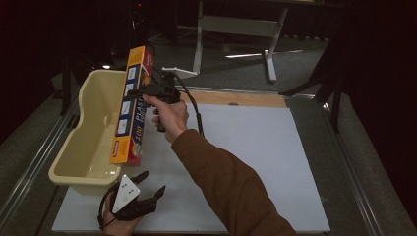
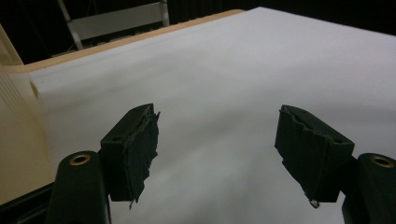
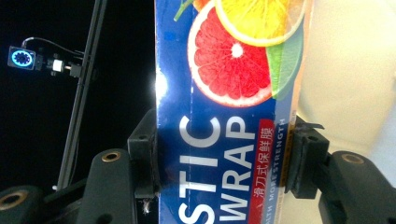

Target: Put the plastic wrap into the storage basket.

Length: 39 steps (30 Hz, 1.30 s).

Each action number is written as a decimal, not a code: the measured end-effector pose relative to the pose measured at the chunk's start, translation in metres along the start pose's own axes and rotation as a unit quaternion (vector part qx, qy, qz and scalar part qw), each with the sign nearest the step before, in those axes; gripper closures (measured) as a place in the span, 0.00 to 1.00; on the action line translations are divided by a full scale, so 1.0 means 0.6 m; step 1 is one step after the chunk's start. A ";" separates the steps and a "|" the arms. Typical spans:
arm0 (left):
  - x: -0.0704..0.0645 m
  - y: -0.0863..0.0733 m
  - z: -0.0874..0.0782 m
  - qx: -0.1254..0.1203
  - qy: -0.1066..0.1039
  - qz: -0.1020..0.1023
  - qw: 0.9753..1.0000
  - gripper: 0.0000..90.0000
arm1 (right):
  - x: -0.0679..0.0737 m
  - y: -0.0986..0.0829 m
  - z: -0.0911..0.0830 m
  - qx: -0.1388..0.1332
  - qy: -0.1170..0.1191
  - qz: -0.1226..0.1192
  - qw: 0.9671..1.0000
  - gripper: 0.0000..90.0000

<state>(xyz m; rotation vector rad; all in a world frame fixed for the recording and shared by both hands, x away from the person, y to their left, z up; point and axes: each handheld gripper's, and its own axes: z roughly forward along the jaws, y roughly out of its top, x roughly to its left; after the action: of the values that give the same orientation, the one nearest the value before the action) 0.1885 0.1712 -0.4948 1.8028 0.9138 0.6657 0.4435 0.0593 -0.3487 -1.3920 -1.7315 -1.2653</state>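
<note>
Nearest, the left gripper (image 1: 147, 189) rests by the table's (image 1: 255, 147) front edge, its jaws wide apart and holding nothing. Farther off, the right gripper (image 1: 142, 90) clamps a long plastic wrap box (image 1: 132, 105) steeply tilted above the cream tub's (image 1: 88, 142) right rim. To place it well, I'd level the box along the tub before lowering, so neither end catches the rim.

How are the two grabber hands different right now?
The right gripper is shut on the plastic wrap box; the left gripper is open and holds nothing. The right gripper is lifted by the yellow tub; the left gripper sits low over the white table. Both have black jaws.
</note>
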 end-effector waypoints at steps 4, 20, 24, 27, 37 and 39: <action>0.000 -0.001 -0.003 -0.004 0.000 -0.003 1.000 0.33 | 0.014 -0.005 0.029 0.010 0.011 -0.002 1.000 0.46; 0.001 0.001 -0.001 -0.010 -0.007 -0.004 1.000 0.33 | 0.009 -0.028 0.115 0.003 0.004 0.030 1.000 0.46; 0.002 0.001 -0.003 -0.012 -0.006 -0.006 1.000 0.33 | -0.001 -0.038 0.131 0.012 -0.003 0.039 0.999 0.46; 0.003 0.001 -0.005 -0.012 -0.006 -0.005 1.000 0.33 | -0.006 -0.042 0.136 0.015 -0.010 0.037 0.999 0.46; 0.004 0.000 -0.003 -0.013 -0.005 -0.010 1.000 0.33 | -0.038 -0.046 0.148 0.025 -0.042 0.068 0.996 0.45; 0.004 0.000 -0.004 -0.014 -0.006 -0.012 1.000 0.33 | -0.041 -0.046 0.151 0.028 -0.048 0.071 0.996 0.45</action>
<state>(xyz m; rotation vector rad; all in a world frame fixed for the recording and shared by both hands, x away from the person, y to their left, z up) 0.1883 0.1742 -0.4937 1.7670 0.9118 0.6498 0.4351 0.1321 -0.4135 -1.5370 -1.6846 -1.0805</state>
